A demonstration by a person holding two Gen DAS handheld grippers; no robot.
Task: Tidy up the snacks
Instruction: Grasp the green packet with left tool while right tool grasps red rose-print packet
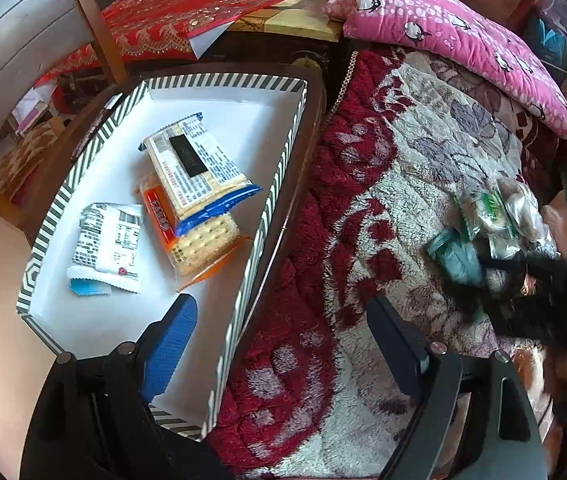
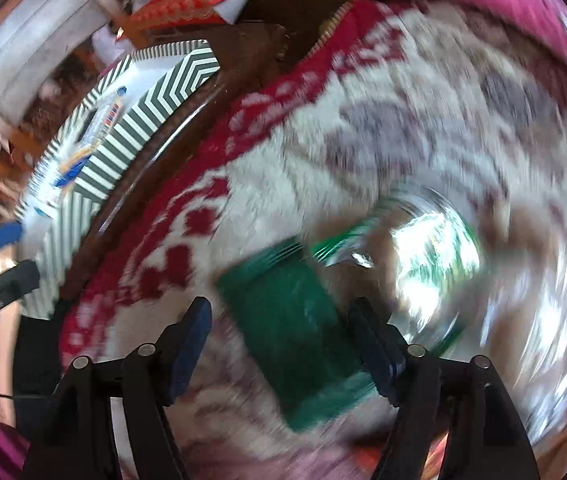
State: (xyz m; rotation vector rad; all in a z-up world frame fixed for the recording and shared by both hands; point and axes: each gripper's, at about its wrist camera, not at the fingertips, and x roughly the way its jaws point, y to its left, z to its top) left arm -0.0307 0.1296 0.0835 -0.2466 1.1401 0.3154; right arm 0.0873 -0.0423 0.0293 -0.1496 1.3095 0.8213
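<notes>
A striped box (image 1: 283, 152) with a white inside holds a blue-edged cracker pack (image 1: 199, 168), an orange cracker pack (image 1: 199, 240) and a small white packet (image 1: 107, 244). My left gripper (image 1: 279, 328) is open and empty, straddling the box's near right wall. On the fleece blanket lie a green packet (image 2: 295, 328) and clear-wrapped snacks (image 2: 423, 264), also in the left wrist view (image 1: 499, 208). My right gripper (image 2: 279, 332) is open, its fingers either side of the green packet. The right view is blurred.
The red-and-white fleece blanket (image 1: 383, 208) covers the bed. A pink pillow (image 1: 455, 40) lies at the back. The box sits on a dark wooden stand (image 1: 315, 112). A red embroidered cloth (image 1: 187, 12) covers a table behind.
</notes>
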